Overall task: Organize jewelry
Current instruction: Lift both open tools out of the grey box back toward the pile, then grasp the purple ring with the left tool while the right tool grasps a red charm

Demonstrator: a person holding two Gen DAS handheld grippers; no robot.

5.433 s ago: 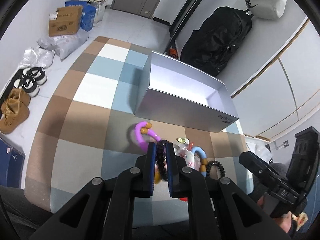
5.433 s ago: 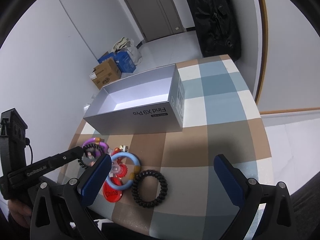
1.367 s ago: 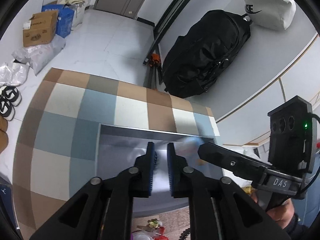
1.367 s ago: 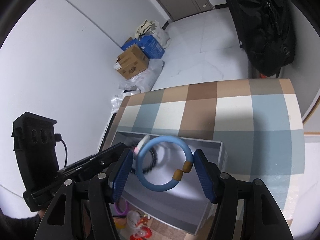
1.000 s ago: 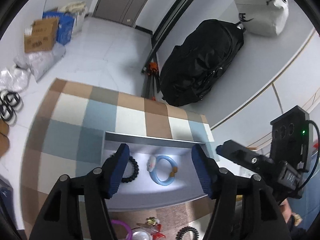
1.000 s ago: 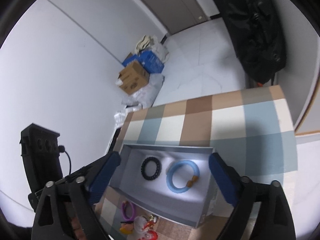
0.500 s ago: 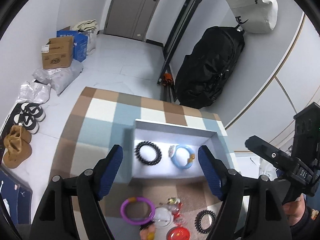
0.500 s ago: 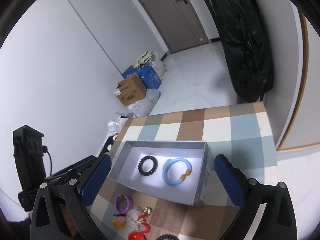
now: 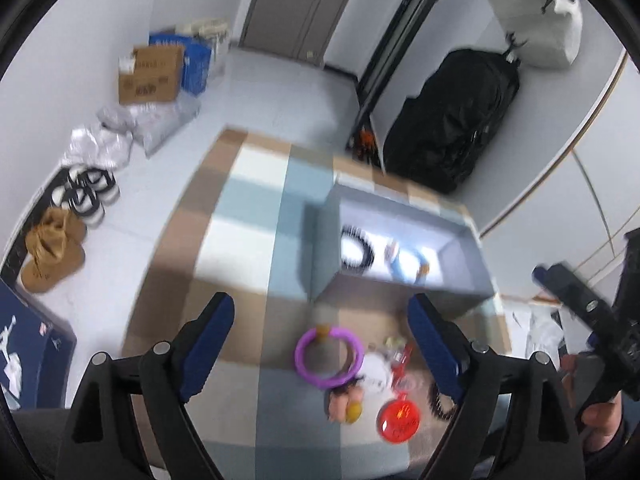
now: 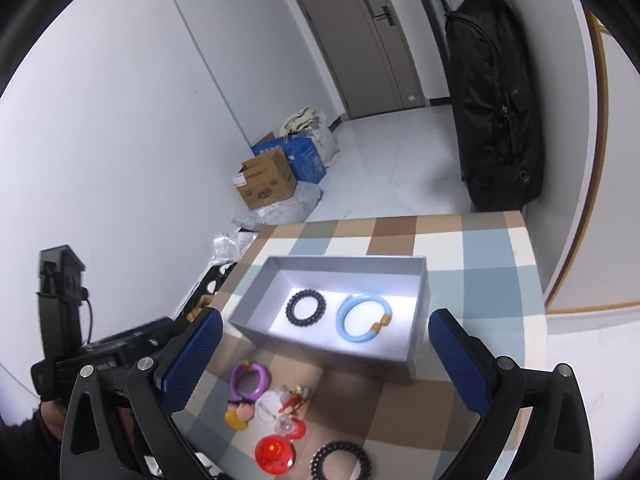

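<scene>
A grey open box [image 10: 332, 350] [image 9: 324, 240] sits on the checked table. Inside it lie a black bead bracelet [image 10: 306, 307] [image 9: 356, 253] and a blue bangle [image 10: 363, 318] [image 9: 408, 265]. In front of the box lie a purple bangle [image 10: 249, 379] [image 9: 329, 353], a red badge [image 10: 274, 460] [image 9: 399, 420], a black coil bracelet [image 10: 341, 464], and small charms [image 10: 294, 398]. My left gripper [image 9: 320, 336] is open and empty above the purple bangle. My right gripper [image 10: 324, 356] is open and empty, high above the box's near wall.
The checked tablecloth [image 10: 480, 264] ends at a right edge near the wall. A black bag [image 10: 496, 92] leans at the back. Cardboard boxes [image 10: 266, 184] and shoes [image 9: 56, 248] lie on the floor to the left.
Both grippers opened over the box, leaving the black bead bracelet and blue bangle inside, then pulled back and up. The left wrist view swings and is blurred now.
</scene>
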